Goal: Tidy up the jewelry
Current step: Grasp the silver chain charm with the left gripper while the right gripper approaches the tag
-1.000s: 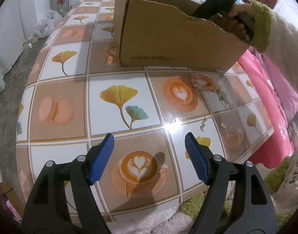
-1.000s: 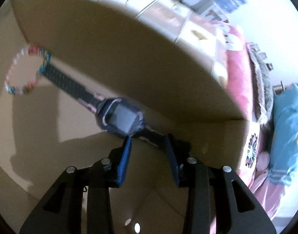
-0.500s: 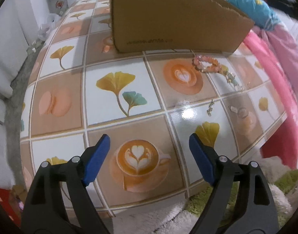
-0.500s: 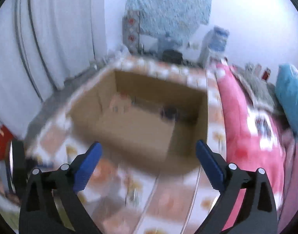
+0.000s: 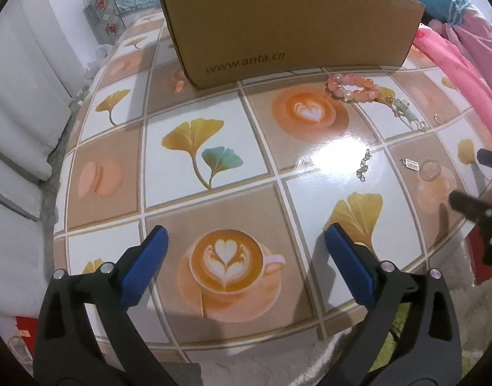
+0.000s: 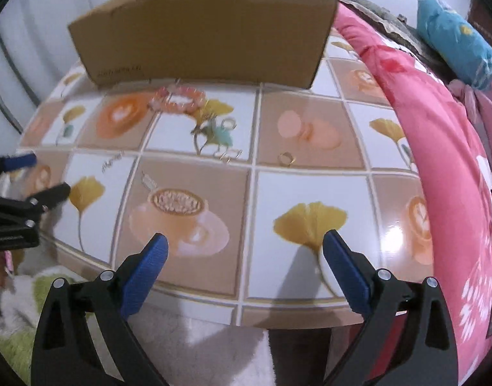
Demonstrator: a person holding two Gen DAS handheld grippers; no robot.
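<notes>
Left gripper point(image 5: 244, 259): jaws opening, nothing between them.
Right gripper point(image 6: 244, 259): spread wide, empty.
Bead bracelet point(image 6: 178, 99): ahead of my right gripper, left of centre, just before the cardboard box point(image 6: 207, 32).
Gold ring point(image 6: 286, 158): straight ahead, nearer.
Approach: I'd straddle one piece, descend squarely, pinch gently.

Bare tabletop point(image 5: 213, 122) ahead of both claws, cardboard box point(image 5: 288, 22) (open-topped) walling the far side.
</notes>
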